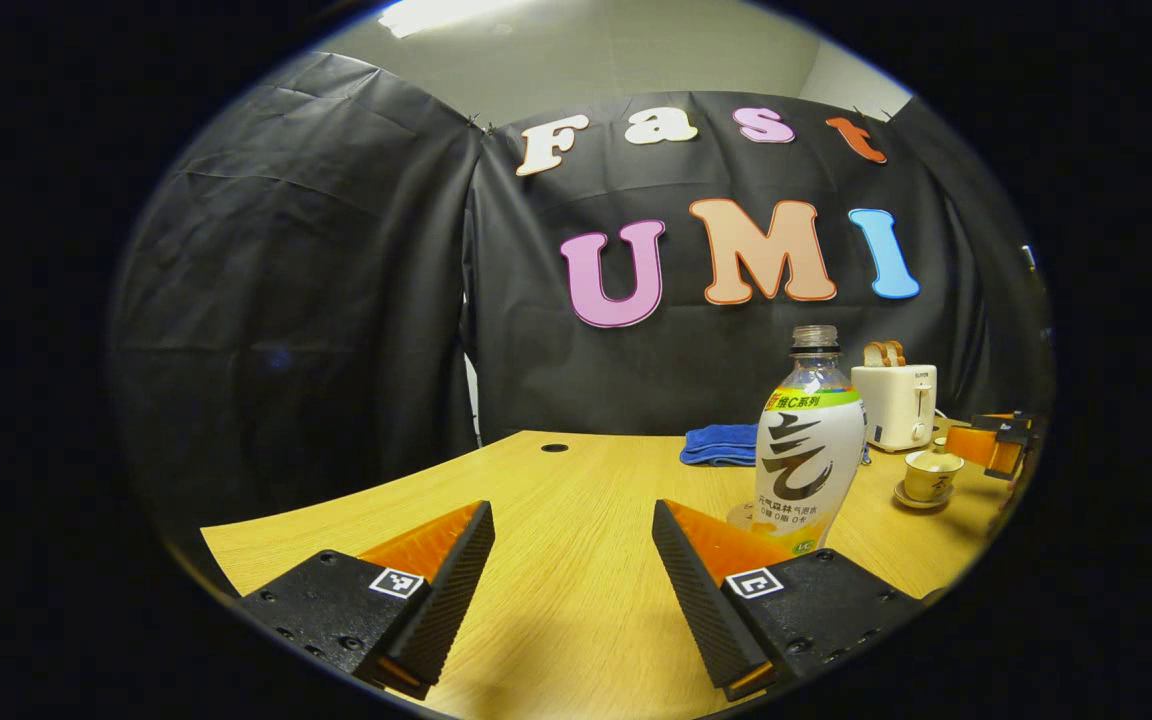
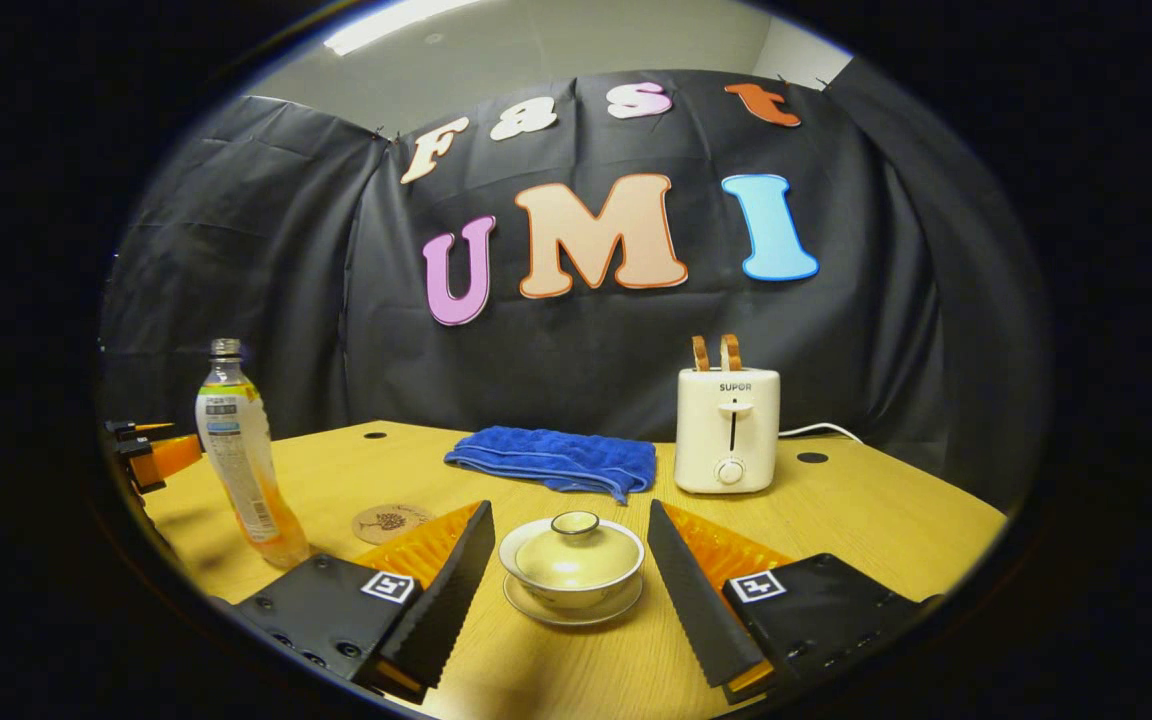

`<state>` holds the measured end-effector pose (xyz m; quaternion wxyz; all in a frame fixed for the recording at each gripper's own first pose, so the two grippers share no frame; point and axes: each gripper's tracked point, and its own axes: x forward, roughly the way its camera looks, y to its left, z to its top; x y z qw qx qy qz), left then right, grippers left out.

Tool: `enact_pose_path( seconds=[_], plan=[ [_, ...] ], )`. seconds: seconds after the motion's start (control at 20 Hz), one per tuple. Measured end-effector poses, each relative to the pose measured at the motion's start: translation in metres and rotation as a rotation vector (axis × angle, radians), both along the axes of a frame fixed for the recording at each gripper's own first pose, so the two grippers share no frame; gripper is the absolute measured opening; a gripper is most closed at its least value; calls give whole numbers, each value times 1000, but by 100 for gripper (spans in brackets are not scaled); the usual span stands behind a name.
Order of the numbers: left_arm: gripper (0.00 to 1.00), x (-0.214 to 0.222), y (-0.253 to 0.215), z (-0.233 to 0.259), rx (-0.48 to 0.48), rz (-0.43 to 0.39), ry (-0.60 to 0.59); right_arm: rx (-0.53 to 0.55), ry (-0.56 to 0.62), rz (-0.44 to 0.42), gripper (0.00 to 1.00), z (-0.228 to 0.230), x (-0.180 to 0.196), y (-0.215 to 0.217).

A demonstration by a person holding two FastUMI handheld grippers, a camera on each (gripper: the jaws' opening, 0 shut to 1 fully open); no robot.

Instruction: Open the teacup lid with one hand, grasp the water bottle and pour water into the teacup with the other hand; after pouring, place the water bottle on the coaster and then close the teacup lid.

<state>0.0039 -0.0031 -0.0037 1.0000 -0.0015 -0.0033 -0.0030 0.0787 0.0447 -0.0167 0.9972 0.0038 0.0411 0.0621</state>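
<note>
- While the lid (image 2: pixel 574 545) sits on the cup (image 2: pixel 570 578), the right gripper (image 2: pixel 570 575) is held wide apart, with one finger on either side of the cup and neither touching it.
- The cup is seen standing on a saucer (image 2: pixel 572 611) near the front edge of the tabletop (image 2: pixel 876 520); in the left gripper view the cup (image 1: pixel 932 474) is seen farther off, toward the right edge.
- The left gripper (image 1: pixel 573 560) is also held wide, with bare tabletop (image 1: pixel 576 500) between its fingers and nothing grasped.
- The bottle (image 1: pixel 808 445) is seen upright and uncapped just beyond the tip of the left gripper's right finger; whether the two touch cannot be told.
- In the right gripper view the bottle (image 2: pixel 241 455) is placed toward the left edge of the tabletop, with a little liquid visible at its base.
- A round coaster (image 2: pixel 391 521) is laid flat between the bottle and the cup, apart from both.
- A blue towel (image 2: pixel 556 458) is folded toward the back edge, and a toaster (image 2: pixel 728 430) with two slices in its slots is set just beside it.
- At the far left of the right gripper view the other gripper is partly seen at the tabletop's edge.
</note>
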Motion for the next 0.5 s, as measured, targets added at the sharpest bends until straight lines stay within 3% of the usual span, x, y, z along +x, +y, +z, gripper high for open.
enact_pose_path(
  seconds=[0.25,0.5],
  plan=[
    [93,-1,0,1,-1,-1,0,-14,87,1,99,-13,22,6],
    [93,0,-1,0,-1,-4,1,-23,108,-8,95,-18,33,6]
  ],
)
